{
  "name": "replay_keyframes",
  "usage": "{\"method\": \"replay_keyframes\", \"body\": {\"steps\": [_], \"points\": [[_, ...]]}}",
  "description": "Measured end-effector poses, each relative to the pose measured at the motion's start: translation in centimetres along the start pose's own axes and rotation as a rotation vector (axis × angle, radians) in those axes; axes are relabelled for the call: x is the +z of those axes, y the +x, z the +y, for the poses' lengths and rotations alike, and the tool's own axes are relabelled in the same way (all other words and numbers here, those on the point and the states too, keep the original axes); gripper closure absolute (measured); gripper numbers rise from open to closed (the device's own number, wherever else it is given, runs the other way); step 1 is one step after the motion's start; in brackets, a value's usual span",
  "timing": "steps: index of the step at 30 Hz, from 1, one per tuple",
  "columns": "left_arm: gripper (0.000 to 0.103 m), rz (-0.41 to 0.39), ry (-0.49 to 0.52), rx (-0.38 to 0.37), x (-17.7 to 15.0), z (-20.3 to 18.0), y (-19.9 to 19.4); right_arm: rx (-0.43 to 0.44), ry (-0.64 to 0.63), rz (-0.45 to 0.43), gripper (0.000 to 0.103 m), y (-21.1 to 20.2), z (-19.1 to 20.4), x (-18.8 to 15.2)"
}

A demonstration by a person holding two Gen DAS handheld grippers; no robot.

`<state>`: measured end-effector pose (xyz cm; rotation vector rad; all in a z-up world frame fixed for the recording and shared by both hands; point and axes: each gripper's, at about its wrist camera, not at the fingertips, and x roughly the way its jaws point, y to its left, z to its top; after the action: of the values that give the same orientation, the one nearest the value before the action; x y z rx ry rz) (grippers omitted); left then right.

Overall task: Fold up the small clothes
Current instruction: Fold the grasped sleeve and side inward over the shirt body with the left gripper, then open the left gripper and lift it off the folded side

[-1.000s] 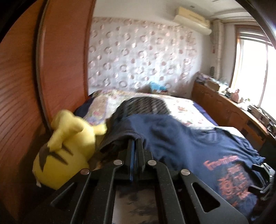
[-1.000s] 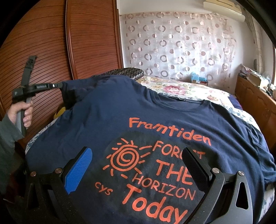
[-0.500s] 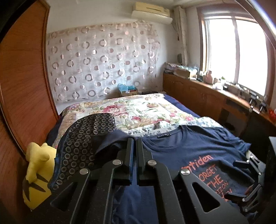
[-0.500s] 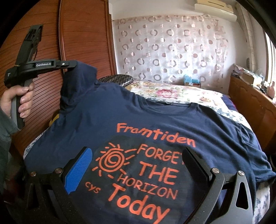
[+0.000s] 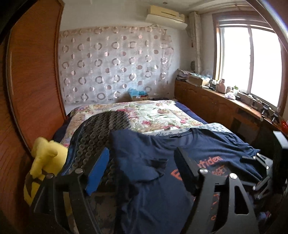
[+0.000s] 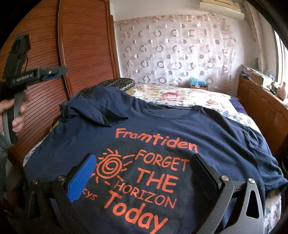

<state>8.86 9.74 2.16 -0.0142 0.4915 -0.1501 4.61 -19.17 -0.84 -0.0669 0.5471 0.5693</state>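
Jaws of the left gripper [image 5: 142, 169] are opening, empty, above the navy T-shirt [image 6: 162, 129]; right gripper [image 6: 144, 176] gapes wide, empty.

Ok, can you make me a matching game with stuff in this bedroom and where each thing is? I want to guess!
Things:
1. T-shirt
2. Yellow plush toy
3. Air conditioner
4. Left gripper

Places:
A. High on the wall near the ceiling
B. In the air by the wooden wardrobe, jaws opening with nothing between them
C. Spread on the bed, one sleeve folded over
D. Squeezed between the bed and the wardrobe

Pairs: 1-C, 2-D, 3-A, 4-B
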Motion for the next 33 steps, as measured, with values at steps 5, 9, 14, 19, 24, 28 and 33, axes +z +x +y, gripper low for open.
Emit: {"method": "replay_keyframes", "body": {"steps": [5,9,14,19,24,28,33], "points": [[0.027,-0.006,-0.041,0.046,-2.2,1.0,-0.7,0.041,-0.021,0.0,0.006,1.1,-0.8,1.9],[0.027,-0.006,-0.053,0.058,-3.2,1.6,-0.8,0.056,-0.049,0.014,0.015,3.0,-1.0,3.7],[0.027,0.012,-0.068,0.044,-3.0,2.3,0.4,0.078,-0.078,0.033,0.016,5.2,-0.9,5.0],[0.038,0.069,-0.098,-0.008,-2.5,3.2,3.3,0.109,-0.083,0.102,0.027,9.4,-1.1,6.4],[0.055,0.139,-0.117,-0.045,-2.5,3.6,6.3,0.087,-0.097,0.158,0.028,12.5,-1.7,6.5],[0.083,0.18,-0.082,-0.033,-2.6,3.1,7.9,0.096,-0.084,0.174,0.028,13.5,-1.7,6.5],[0.096,0.136,-0.026,-0.038,-3.0,1.6,6.2,0.1,-0.079,0.179,0.028,13.5,-1.8,6.6]]}}
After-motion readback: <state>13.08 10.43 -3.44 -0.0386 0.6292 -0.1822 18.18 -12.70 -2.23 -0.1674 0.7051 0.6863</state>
